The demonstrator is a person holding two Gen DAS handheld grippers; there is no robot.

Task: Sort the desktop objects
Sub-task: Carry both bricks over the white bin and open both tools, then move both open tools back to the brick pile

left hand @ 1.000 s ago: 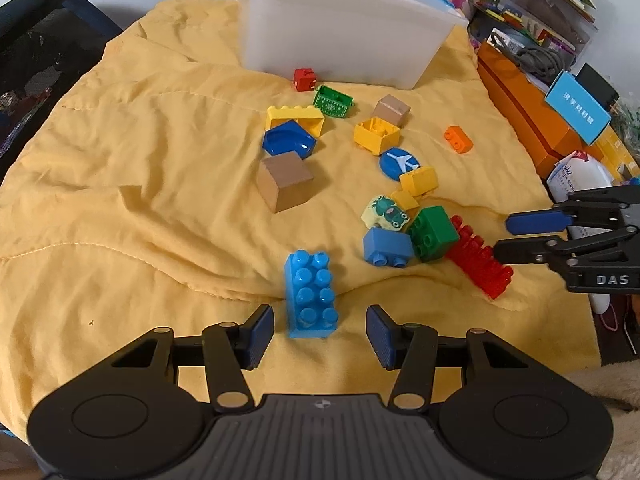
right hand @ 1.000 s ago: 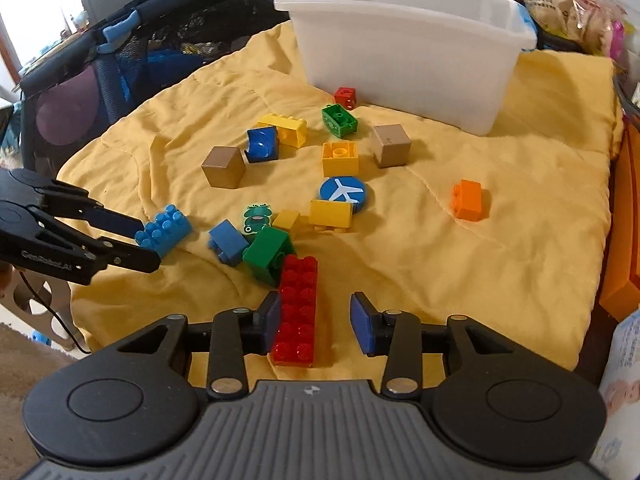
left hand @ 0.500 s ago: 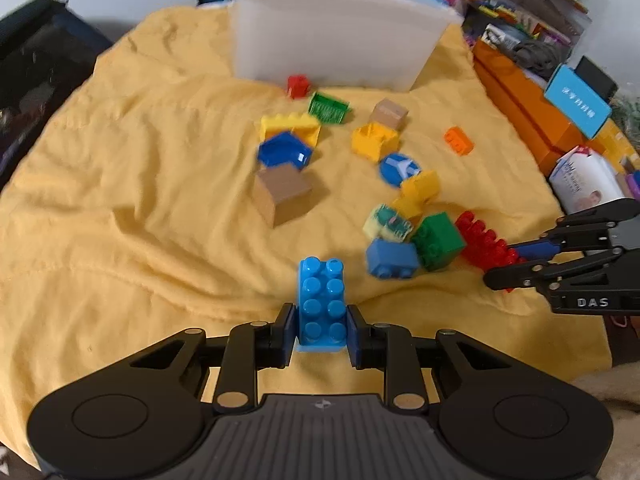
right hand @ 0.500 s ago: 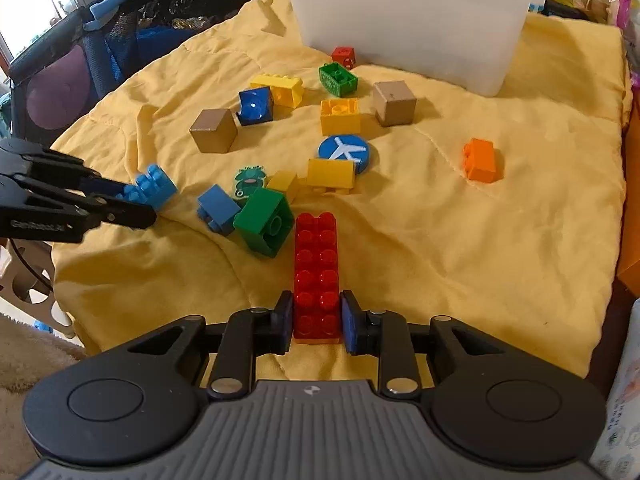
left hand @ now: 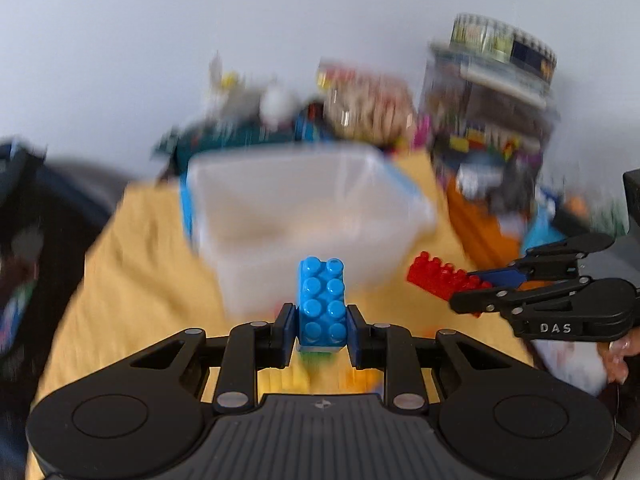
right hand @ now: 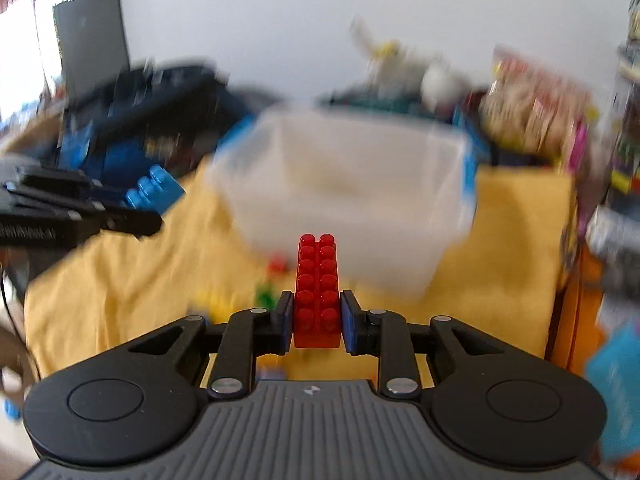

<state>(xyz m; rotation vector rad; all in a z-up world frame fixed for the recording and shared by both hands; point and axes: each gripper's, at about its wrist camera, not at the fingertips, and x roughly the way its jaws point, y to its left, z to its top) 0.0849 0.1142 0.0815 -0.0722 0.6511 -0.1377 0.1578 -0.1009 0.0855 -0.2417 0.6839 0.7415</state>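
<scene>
Bricks sit pinched in both my grippers: the left gripper (left hand: 321, 330) is closed on a blue brick (left hand: 321, 305), the right gripper (right hand: 316, 322) on a long red brick (right hand: 317, 292), both held short of the white bin (right hand: 348, 200). Only my right view shows blurred loose pieces (right hand: 266, 294) on the yellow cloth (right hand: 120, 280) before the bin. Clutter behind is smeared.

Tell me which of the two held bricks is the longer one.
The red brick in the right gripper: six stud rows, against four on the blue brick in the left gripper.
</scene>
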